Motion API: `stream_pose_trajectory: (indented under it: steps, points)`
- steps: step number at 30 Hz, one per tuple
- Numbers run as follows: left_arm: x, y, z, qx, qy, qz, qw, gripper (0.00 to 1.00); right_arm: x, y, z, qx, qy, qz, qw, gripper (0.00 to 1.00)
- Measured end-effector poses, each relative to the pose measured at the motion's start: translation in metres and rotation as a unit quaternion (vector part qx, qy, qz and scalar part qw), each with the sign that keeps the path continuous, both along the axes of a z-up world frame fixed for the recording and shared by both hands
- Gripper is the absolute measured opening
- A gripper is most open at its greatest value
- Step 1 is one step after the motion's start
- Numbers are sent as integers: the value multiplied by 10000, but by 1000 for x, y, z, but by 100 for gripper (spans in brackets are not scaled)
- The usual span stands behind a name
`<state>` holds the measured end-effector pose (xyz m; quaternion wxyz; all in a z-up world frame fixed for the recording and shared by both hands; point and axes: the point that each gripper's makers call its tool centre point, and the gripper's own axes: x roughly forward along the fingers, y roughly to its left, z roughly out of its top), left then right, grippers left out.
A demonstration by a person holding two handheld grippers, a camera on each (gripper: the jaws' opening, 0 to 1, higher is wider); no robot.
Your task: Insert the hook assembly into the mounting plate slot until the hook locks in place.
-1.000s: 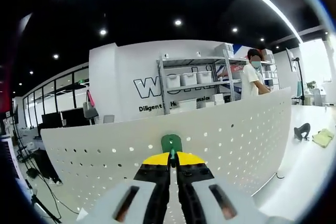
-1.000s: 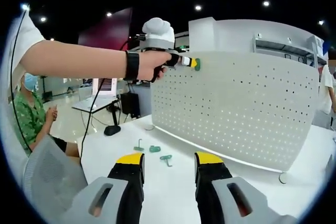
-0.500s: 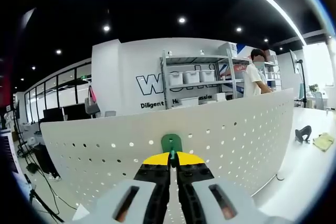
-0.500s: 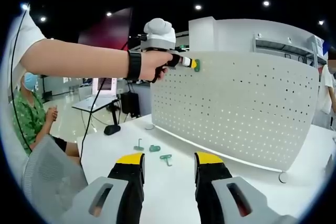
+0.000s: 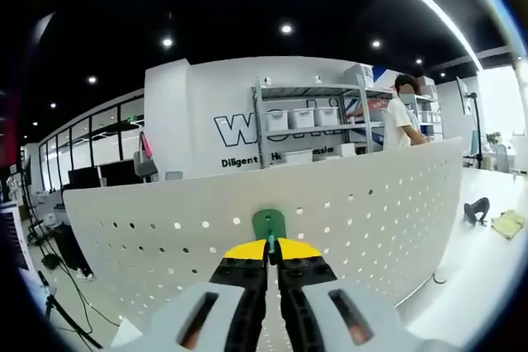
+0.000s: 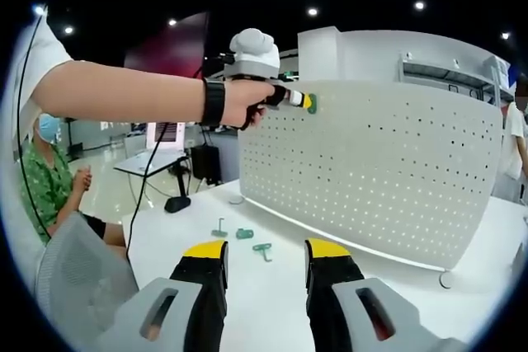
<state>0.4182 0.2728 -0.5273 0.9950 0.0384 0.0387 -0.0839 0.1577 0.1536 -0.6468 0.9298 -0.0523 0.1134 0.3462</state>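
Note:
My left gripper is shut on a green hook, its flat green head pressed against the top row of holes of the white perforated mounting plate. In the right gripper view the same left gripper is held by a hand at the plate's upper left corner, with the green hook at the plate. My right gripper stands open low over the white table, nothing between its jaws. Three spare green hooks lie on the table by the plate's foot.
The white table carries the upright plate. A person in green sits at the left. Another person stands by grey shelves behind the plate. A dark object and a yellow cloth lie at the far right.
The left gripper with the hook has shifted slightly rightward along the plate's top edge. The right gripper has stayed put.

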Motion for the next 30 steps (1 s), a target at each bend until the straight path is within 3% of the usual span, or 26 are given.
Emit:
stream_pose_trajectory:
  steps: [2, 5, 7, 11, 16, 18, 28, 30]
  points:
    - [0, -1, 0, 86, 6, 27, 10000, 3, 0, -2, -1, 7, 6, -16, 10000, 37]
    - [1, -1, 0, -57, 107, 94, 9999, 3, 0, -3, -2, 13, 25, -31, 10000, 37]
    - [0, -2, 3, 68, 81, 92, 9999, 3, 0, -2, -2, 10, 27, -30, 10000, 37]
    - [1, -1, 2, -90, 178, 114, 9997, 3, 0, -1, -2, 8, 23, -5, 10000, 37]
    - [1, -2, 0, 145, 235, 155, 9995, 3, 1, 0, -2, 25, 26, -4, 10000, 37]
    - [2, -1, 0, -21, 318, 189, 9993, 3, 1, 0, -1, 38, 18, -5, 10000, 37]
    - [3, -2, 0, 160, 465, 261, 9985, 3, 0, 2, -3, 54, 33, 17, 10000, 36]
    - [4, -2, -1, -47, 566, 342, 9978, 3, 0, 3, -3, 62, 35, 27, 10000, 36]
